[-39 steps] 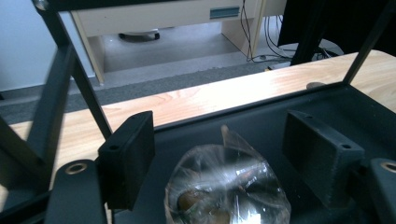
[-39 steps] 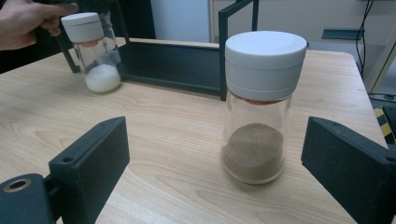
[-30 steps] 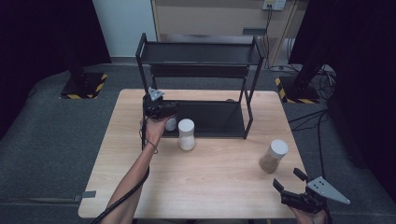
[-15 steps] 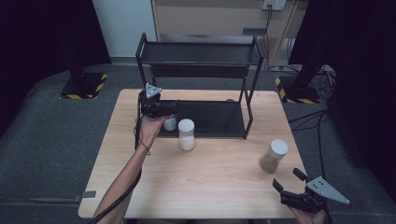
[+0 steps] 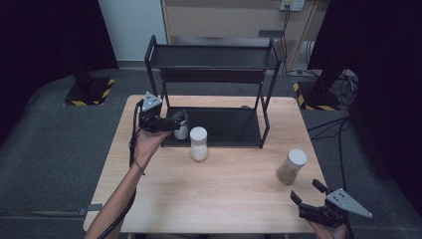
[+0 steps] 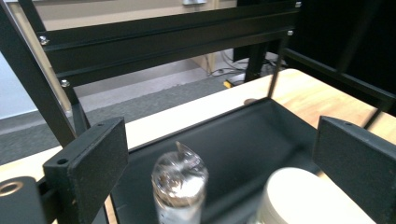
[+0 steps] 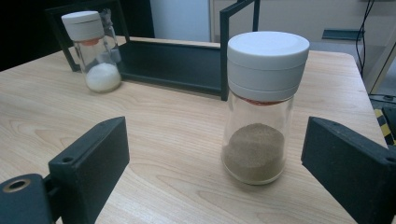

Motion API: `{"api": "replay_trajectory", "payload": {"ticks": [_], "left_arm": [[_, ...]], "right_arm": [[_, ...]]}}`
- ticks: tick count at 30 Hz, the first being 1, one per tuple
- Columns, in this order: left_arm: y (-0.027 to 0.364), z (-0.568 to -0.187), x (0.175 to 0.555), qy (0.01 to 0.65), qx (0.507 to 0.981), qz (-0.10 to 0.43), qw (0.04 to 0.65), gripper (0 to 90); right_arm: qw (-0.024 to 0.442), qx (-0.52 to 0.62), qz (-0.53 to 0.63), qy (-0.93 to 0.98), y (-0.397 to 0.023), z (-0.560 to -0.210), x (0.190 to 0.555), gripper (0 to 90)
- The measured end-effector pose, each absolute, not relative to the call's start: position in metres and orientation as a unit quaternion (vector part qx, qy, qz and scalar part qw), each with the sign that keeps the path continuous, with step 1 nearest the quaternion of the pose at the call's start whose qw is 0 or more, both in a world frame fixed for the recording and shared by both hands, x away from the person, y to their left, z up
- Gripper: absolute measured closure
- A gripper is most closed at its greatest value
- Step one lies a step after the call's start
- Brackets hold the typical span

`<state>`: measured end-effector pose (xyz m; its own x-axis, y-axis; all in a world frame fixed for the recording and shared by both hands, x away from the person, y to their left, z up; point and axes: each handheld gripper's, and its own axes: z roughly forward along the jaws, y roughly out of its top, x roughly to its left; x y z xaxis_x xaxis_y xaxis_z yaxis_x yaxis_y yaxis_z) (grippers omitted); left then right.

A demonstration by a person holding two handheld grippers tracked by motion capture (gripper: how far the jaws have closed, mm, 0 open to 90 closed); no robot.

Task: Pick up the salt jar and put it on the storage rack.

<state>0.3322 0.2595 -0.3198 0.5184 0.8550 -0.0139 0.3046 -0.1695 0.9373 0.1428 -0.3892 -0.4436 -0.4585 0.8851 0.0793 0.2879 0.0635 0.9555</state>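
On the wooden table: one black two-tier metal rack, standing at the far middle, lower tray resting on the tabletop.

Item: left gripper, held level at the rack's left front corner. Its jaws have just been opening and now stand wide, nothing pressed between the pads. In the left gripper view the clear-topped shaker stands upright between and below the jaws, apart from both, on the left end of the lower tray.

Item: right gripper, low at the table's near right edge, jaws spread wide and empty, pointing toward the brown-spice jar.

Item: brown-spice jar, white lid, glass body, about a third full of brown powder; upright on the table right of the rack, ahead of the right gripper and apart from it.

Item: white-powder jar, white lid, upright on the table just in front of the tray's front edge, just beside the clear-topped shaker.
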Motion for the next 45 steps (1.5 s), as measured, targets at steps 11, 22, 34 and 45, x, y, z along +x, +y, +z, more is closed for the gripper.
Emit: {"api": "replay_trajectory", "payload": {"ticks": [11,22,34,45], "left_arm": [[0.292,-0.328,0.288,0.379,0.714,0.27,0.523,2.9],[0.323,-0.348,0.246,0.369,0.712,0.262,0.536,2.9],[0.349,-0.385,0.208,0.352,0.721,0.25,0.542,3.0],[0.36,-0.415,0.193,0.35,0.722,0.238,0.548,3.2]], "right_arm": [[0.284,0.436,0.525,0.673,-0.388,-0.443,0.143,7.7],[0.285,0.436,0.524,0.674,-0.388,-0.443,0.143,7.6],[0.285,0.435,0.523,0.674,-0.387,-0.442,0.142,7.5],[0.285,0.435,0.522,0.676,-0.387,-0.442,0.143,7.0]]}}
